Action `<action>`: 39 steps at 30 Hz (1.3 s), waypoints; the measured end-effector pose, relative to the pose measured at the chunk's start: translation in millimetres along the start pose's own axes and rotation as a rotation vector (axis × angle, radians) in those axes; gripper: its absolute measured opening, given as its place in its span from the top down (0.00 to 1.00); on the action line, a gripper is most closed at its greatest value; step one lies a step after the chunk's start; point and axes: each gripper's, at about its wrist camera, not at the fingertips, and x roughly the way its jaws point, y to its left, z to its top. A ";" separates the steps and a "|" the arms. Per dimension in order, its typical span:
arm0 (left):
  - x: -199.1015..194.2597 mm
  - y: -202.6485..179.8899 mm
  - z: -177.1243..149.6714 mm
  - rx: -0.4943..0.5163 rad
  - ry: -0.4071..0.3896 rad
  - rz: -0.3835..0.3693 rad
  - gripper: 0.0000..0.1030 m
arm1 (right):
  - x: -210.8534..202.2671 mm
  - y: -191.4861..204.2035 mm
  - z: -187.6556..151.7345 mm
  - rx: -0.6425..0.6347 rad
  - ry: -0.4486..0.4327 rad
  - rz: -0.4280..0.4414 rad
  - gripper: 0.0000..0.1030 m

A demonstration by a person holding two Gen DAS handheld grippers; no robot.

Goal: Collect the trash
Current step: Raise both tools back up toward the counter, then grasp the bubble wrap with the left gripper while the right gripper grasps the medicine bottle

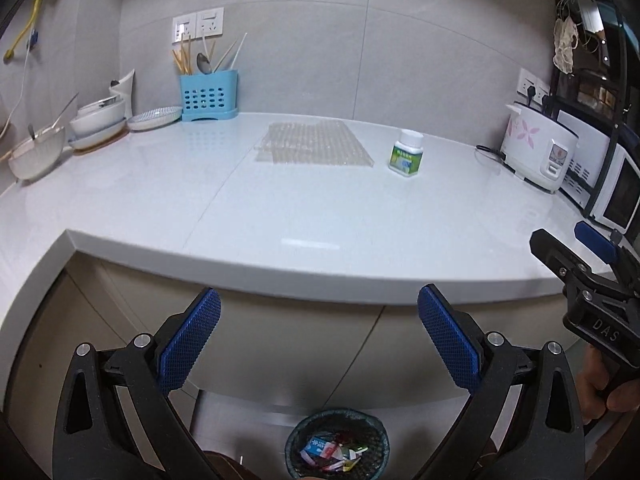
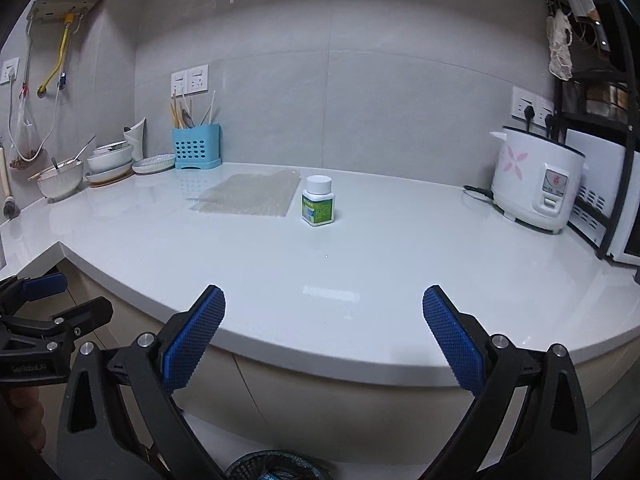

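Both our grippers are wide open and empty, fingers splayed with nothing between the blue pads.

Left gripper [image 1: 319,336]: held low in front of the counter [image 1: 280,208], below its front edge, fingers pointing at the cabinet fronts. Nothing touches the pads. In the left wrist view, the trash bin [image 1: 337,446] sits on the floor at 6 o'clock, between the two finger arms; it already holds small colourful wrappers. The right gripper [image 1: 560,248] shows at 3 o'clock in that view, jaws parted, tips over the counter edge, with part of the hand [image 1: 604,392] gripping its handle below.

Right gripper [image 2: 324,330]: held higher, pads level with the counter's front edge, aimed straight across the top. In the right wrist view, the left gripper [image 2: 52,300] sits at 9 o'clock, lower, off the counter, fingers apart.

Task items, both out of reach of either gripper, well back on the counter:
- pill bottle [image 2: 318,200], white cap, green label, upright, at 12 o'clock from the right gripper.
- bubble wrap sheet [image 2: 246,194], lying flat, just beside the bottle at its 9 o'clock; we can't tell if they touch.

Further out: blue utensil holder [image 2: 196,148] against the wall at 11 o'clock, stacked bowls and plates [image 2: 110,160] at 10 o'clock, rice cooker [image 2: 536,188] plugged in at 2 o'clock.
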 end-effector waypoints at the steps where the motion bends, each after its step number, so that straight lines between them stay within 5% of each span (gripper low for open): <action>1: 2.6 -0.8 6.9 0.002 0.003 -0.005 0.06 | 5.5 -0.1 6.7 -0.002 0.007 0.006 0.08; 13: 52.6 -2.9 79.4 0.043 0.014 0.039 0.06 | 100.3 2.6 79.0 -0.025 0.110 0.062 0.08; 21: 108.3 3.2 107.0 0.035 0.071 0.035 0.06 | 177.0 -9.9 100.2 0.061 0.220 0.142 0.08; 31: 172.5 4.7 148.6 0.031 0.137 0.064 0.06 | 260.9 -17.6 107.0 0.103 0.344 0.137 0.08; 35: 186.6 6.9 157.9 0.022 0.154 0.079 0.06 | 278.9 -18.3 105.6 0.099 0.376 0.137 0.17; 39: 199.4 7.5 163.2 0.009 0.172 0.083 0.06 | 293.8 -22.5 102.1 0.142 0.421 0.170 0.49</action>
